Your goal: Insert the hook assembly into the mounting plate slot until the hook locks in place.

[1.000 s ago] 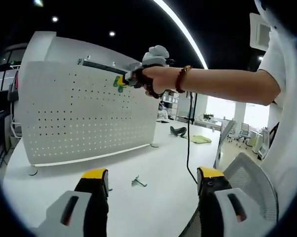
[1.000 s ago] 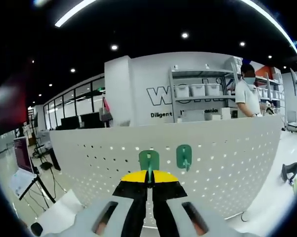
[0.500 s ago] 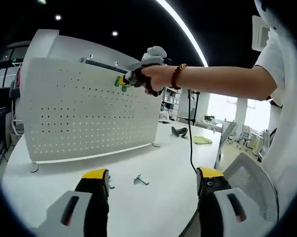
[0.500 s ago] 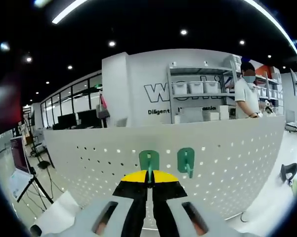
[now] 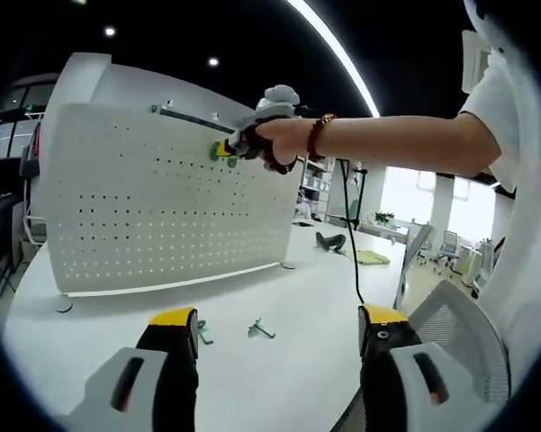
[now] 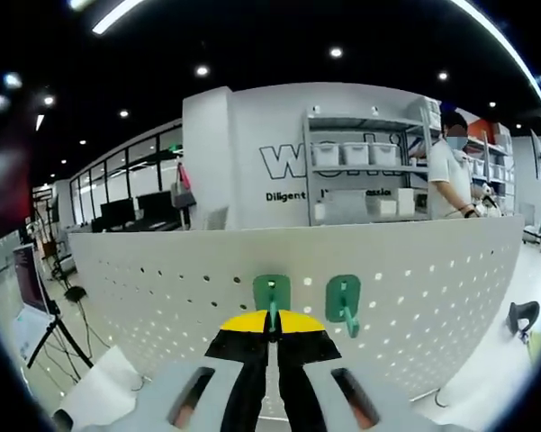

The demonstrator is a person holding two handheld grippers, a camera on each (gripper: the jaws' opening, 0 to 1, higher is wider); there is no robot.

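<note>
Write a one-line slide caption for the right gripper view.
Right gripper presses a green plastic hook against the white perforated metal board, beside another green hook.

Two green hooks, one pegboard, two loose hooks.

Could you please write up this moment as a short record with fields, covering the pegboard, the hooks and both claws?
pegboard: white perforated panel, upright on the white table
held hook: green hook in the right claw, at the panel's upper holes
second hook: green hook on the panel beside it
loose hooks: two grey metal hooks lying on the table
left claw: open, low over the table
locked: cannot tell
</note>
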